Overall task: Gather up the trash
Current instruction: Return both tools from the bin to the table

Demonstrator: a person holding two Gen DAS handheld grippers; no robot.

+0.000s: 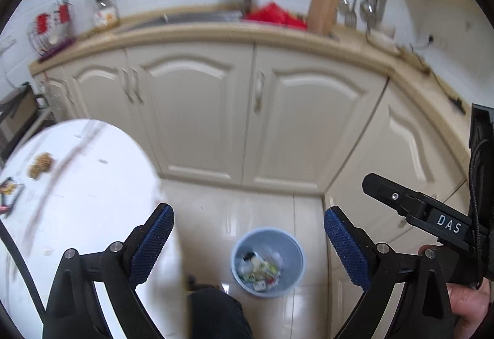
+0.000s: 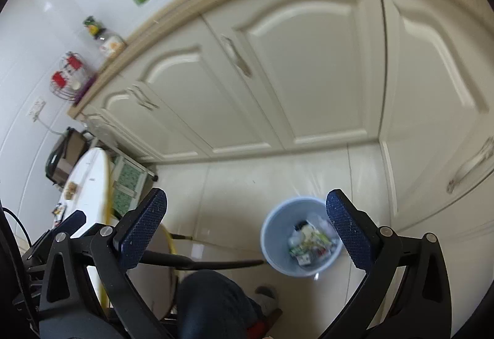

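Sitting on the tiled floor (image 1: pixel 262 209) in front of the cream cupboards (image 1: pixel 197 110), the pale blue bin (image 1: pixel 268 262) already holds a loose heap of wrappers and paper scraps (image 1: pixel 259 269), so I judge that a fair share of the collecting is done. Both tools hang above it spread wide and carrying nothing: the left tool (image 1: pixel 249 232) frames the bin at about 6 o'clock in its view, while the right tool (image 2: pixel 246 224) has the bin at roughly 5 o'clock, its right finger overlapping the rim. What seems left lies on the white round bench (image 1: pixel 92 184) at 9 o'clock in the left view: a brownish crumbly lump (image 1: pixel 40 165) and a dark wrapper-like packet (image 1: pixel 9 192), cut by the frame edge. Motion blur smears the bench, so further scraps cannot be ruled out, and the bin's contents are too small to name singly.
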